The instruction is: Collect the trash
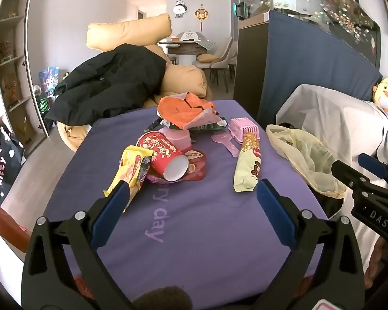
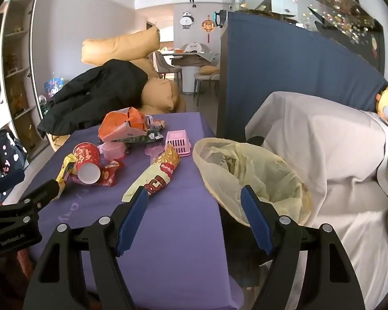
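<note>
- Trash lies scattered on the purple-covered table (image 1: 194, 222): a red paper cup (image 1: 165, 157) on its side with the open mouth facing the near edge, a yellow snack wrapper (image 1: 132, 165) just left of it, a red wrapper (image 1: 196, 165) under and beside the cup, and an orange bag (image 1: 183, 111) heaped at the far end.
- A long pale snack packet (image 1: 247, 162) lies lengthwise right of the cup, apart from it.
- A pink basket (image 1: 243, 129) sits near the far right corner, with a pink lid (image 1: 225, 142) flat beside it.
- A yellowish trash bag (image 2: 248, 178) hangs open off the table's right edge, against a white-draped seat (image 2: 323, 168).
- Left gripper (image 1: 192, 197): held low over the near end of the table, pointing toward the cup; fingers spread wide, gripping nothing. Its left fingertip (image 1: 121, 193) overlaps the yellow wrapper in view; contact cannot be confirmed.
- Right gripper (image 2: 194, 201): held at the table's right edge, aimed between the long packet and the bag; fingers apart and empty.
</note>
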